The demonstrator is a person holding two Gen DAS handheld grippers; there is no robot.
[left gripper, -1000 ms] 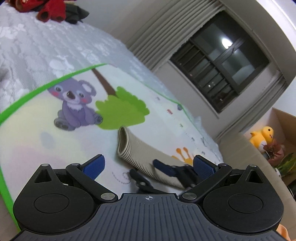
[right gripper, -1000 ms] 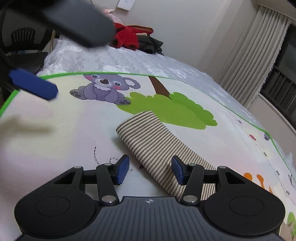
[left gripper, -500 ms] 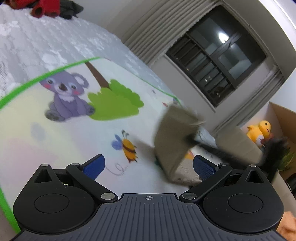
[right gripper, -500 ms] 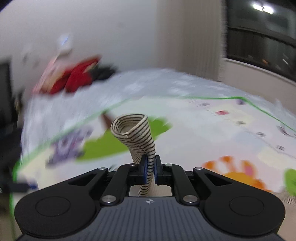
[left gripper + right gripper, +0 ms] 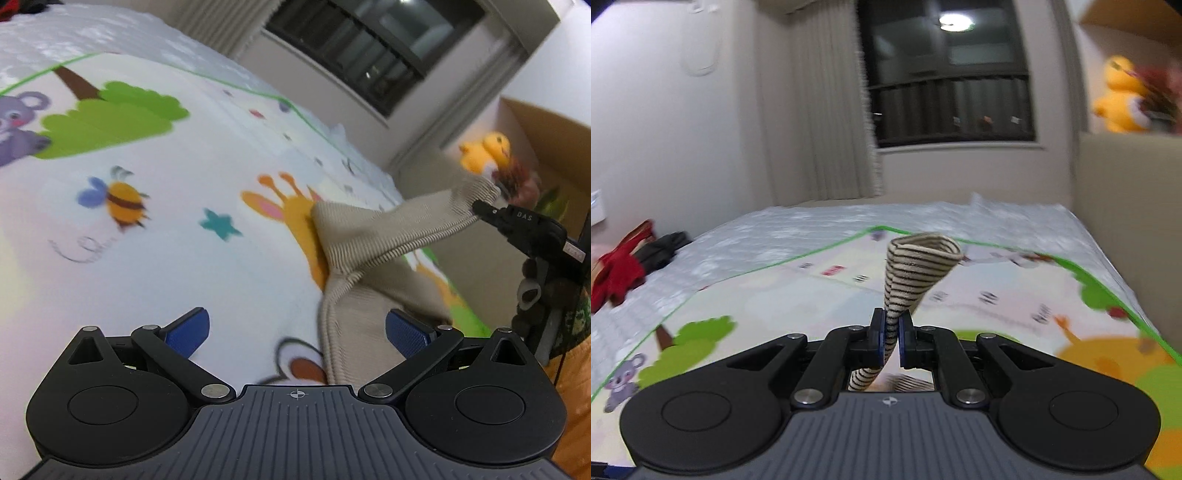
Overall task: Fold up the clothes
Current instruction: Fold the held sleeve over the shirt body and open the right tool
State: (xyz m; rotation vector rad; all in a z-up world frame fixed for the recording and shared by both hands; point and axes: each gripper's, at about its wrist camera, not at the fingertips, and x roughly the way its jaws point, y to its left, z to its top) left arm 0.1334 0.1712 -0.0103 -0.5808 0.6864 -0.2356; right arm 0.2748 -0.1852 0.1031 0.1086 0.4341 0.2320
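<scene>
A beige striped garment (image 5: 373, 236) lies at the right side of the cartoon play mat (image 5: 184, 206). One end is lifted and stretched to the right. My right gripper (image 5: 891, 345) is shut on that striped cloth (image 5: 916, 266), which curls up above the jaws. It also shows in the left wrist view (image 5: 480, 208), holding the cloth's end in the air. My left gripper (image 5: 297, 328) is open and empty, low over the mat, with the garment's lower fold just by its right fingertip (image 5: 406, 330).
The mat lies on a grey quilted bed (image 5: 812, 236). Red and dark clothes (image 5: 624, 266) are piled at the bed's far corner. A yellow plush toy (image 5: 484, 151) and a cardboard box (image 5: 546, 147) stand past the bed's right side. A window (image 5: 953, 74) and curtain are behind.
My right gripper closed on the folded striped garment, lifted it off the mat and carried it to the right. My left gripper stayed open and turned to the right.
</scene>
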